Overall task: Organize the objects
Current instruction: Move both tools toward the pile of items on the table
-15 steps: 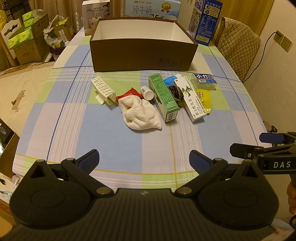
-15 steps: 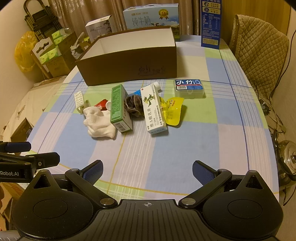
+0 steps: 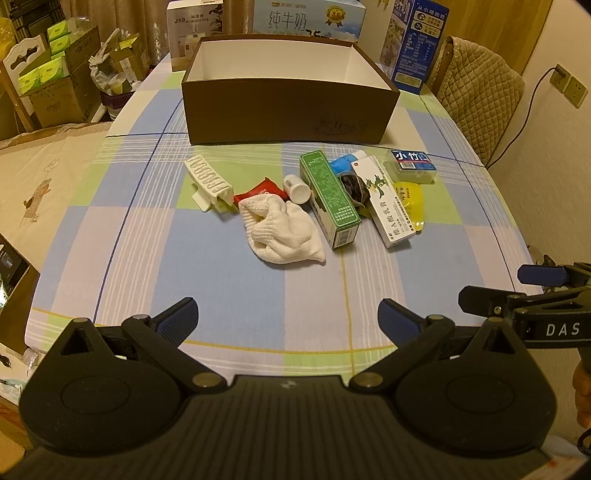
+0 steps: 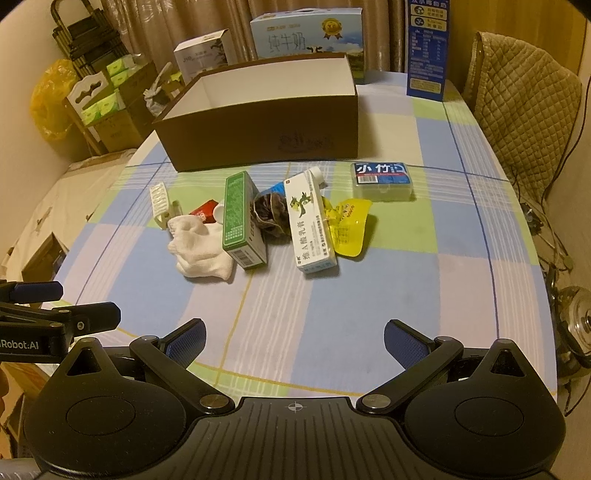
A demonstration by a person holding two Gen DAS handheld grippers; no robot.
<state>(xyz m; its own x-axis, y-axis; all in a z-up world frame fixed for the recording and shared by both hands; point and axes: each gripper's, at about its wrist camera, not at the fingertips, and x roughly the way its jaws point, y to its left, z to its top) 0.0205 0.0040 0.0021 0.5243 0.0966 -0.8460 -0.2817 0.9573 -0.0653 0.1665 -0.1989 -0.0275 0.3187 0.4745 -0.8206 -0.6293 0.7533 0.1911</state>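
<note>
Counter: covered in checked cloth of blue, green, lilac.
Chair: quilted beige cover, at far right corner.
Wall: cream, socket with cable.
Curtains: brown, behind.
Light: warm, dim.

Brown box, checked blue-green-lilac tablecloth, white cloth, green carton.
</note>
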